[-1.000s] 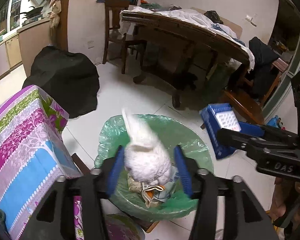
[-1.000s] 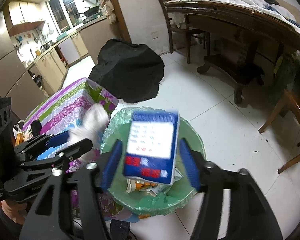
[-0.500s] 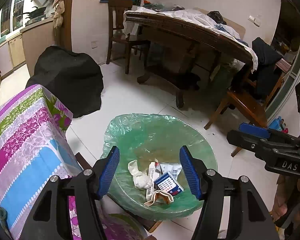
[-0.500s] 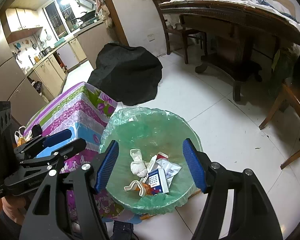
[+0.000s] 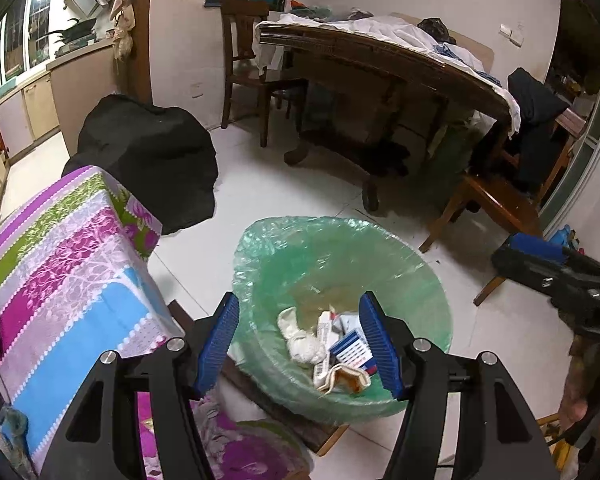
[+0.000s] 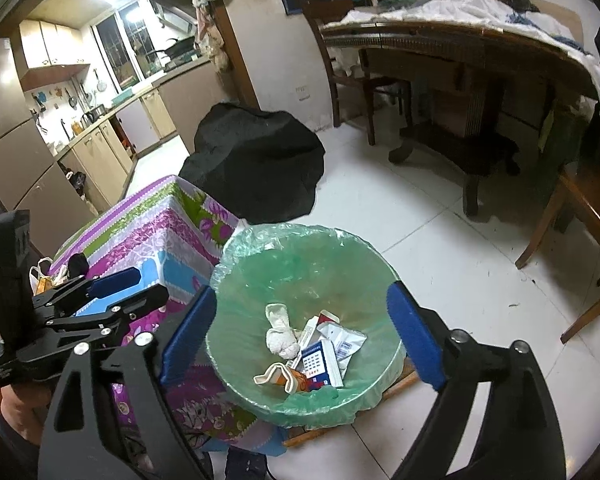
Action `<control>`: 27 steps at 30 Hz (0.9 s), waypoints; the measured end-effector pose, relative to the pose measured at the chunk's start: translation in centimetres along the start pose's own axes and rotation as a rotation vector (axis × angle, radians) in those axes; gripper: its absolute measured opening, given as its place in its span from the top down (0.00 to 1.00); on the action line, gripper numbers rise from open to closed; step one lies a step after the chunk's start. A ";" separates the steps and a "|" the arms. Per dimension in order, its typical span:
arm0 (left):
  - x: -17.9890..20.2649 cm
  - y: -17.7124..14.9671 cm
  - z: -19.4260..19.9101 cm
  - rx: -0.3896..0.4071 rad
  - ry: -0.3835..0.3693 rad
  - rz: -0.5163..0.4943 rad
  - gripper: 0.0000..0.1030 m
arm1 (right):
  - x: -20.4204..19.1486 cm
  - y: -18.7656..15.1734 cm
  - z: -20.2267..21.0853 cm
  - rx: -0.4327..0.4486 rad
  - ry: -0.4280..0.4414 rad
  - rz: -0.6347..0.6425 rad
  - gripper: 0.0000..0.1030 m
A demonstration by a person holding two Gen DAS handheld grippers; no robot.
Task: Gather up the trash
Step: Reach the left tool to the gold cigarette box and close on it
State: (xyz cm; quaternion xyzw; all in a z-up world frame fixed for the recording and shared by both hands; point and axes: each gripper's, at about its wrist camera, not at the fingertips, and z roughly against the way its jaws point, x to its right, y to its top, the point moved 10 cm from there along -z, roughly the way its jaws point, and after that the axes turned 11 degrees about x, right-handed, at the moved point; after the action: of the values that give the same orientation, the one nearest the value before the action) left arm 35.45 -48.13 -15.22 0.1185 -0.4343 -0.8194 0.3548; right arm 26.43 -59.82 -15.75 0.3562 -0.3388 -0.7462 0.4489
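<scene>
Both tongs empty over the bin, trash already inside.

Below and between my tongs sits the bin [image 6: 260, 264] with its green liner; my right tongs [image 6: 300, 336] have just been opening and stand wide with nothing between them, my left tongs [image 5: 300, 344] half open, also empty. I reckon the thin liner could snag on a fingertip if I dip lower and drag the bin over. Inside lie a blue-and-white box [image 6: 320, 364], flat and crushed, and a crumpled white tissue [image 6: 280, 336] just beside it.

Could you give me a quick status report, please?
Left gripper open, empty. Right gripper empty, jaws just opened wider. Tissue wad and blue box in bin. Nothing obstructing.
</scene>
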 end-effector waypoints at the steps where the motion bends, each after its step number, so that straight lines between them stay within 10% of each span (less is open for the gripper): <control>1: -0.3 -0.2 0.3 0.001 0.002 -0.005 0.39 | -0.3 0.0 0.3 0.012 0.003 0.004 0.17; 12: -8.9 -4.2 7.8 0.052 0.098 -0.048 0.39 | -8.4 -3.3 3.2 0.089 0.152 0.052 0.12; 27: -42.0 -12.0 25.8 0.100 0.571 0.141 0.27 | -16.7 -10.8 1.1 -0.036 0.289 0.073 0.11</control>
State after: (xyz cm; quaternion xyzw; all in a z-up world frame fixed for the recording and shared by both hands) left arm 47.02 1.25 -14.28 0.3312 -0.3641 -0.7038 0.5123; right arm 26.65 -40.42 -20.25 0.4393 -0.2699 -0.6763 0.5261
